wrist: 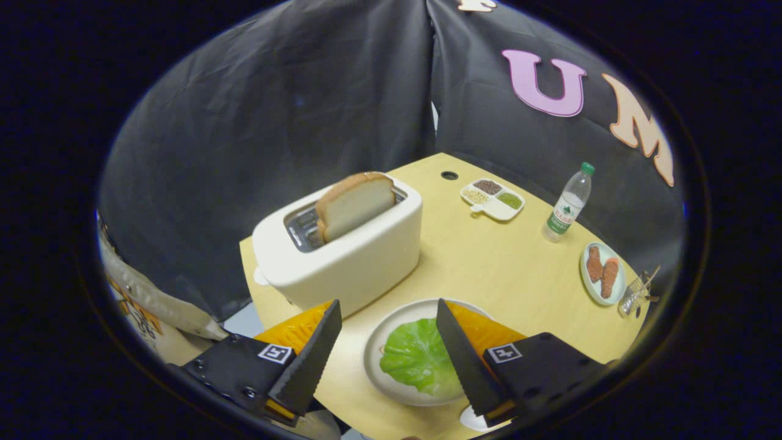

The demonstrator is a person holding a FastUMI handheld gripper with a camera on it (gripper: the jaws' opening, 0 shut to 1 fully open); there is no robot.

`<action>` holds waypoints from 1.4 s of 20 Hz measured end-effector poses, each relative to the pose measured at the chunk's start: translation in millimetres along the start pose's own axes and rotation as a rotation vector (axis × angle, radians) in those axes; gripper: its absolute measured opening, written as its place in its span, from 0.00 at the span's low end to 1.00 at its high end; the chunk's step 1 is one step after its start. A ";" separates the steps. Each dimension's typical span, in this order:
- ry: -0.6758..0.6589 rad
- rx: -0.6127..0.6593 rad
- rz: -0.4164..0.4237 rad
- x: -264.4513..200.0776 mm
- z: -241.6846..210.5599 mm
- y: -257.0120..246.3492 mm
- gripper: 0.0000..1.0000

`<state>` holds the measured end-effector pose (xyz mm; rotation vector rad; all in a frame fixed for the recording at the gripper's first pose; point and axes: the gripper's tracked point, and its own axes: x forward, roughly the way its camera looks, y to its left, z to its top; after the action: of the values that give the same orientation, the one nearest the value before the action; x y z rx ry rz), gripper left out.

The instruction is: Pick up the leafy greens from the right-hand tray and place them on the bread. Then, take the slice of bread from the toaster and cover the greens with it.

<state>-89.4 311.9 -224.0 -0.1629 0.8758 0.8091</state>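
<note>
We see the gripper [388, 311] spread wide, holding nothing | leafy greens [418, 357] lie on a pale plate [374, 351] between its fingers, on the near desk [489, 269] | the white toaster [342, 250] stands beyond, bread slice [354, 205] upright in its slot | far right: sectioned dish [493, 198], bottle [568, 205], plate of meat [602, 272] | black cloth walls behind.

A cream-white toaster [342, 256] held a tan-crusted, pale slice of bread [354, 205] on a light yellow wooden table [489, 269]. A bright green leaf [418, 357] lay on a white plate [376, 348]. The gripper [388, 311] had black, spread fingers with orange behind them. A clear bottle [568, 205] had a green cap.
</note>
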 end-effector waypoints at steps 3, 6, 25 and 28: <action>-0.006 0.020 -0.001 3.1 18.8 11.1 0.99; -0.016 0.040 0.019 4.6 36.7 23.9 0.99; 0.010 0.285 0.047 59.3 89.5 46.1 0.75; 0.047 0.258 0.025 66.3 79.3 45.1 0.62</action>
<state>-46.7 415.7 -212.9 0.0563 1.0200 0.7099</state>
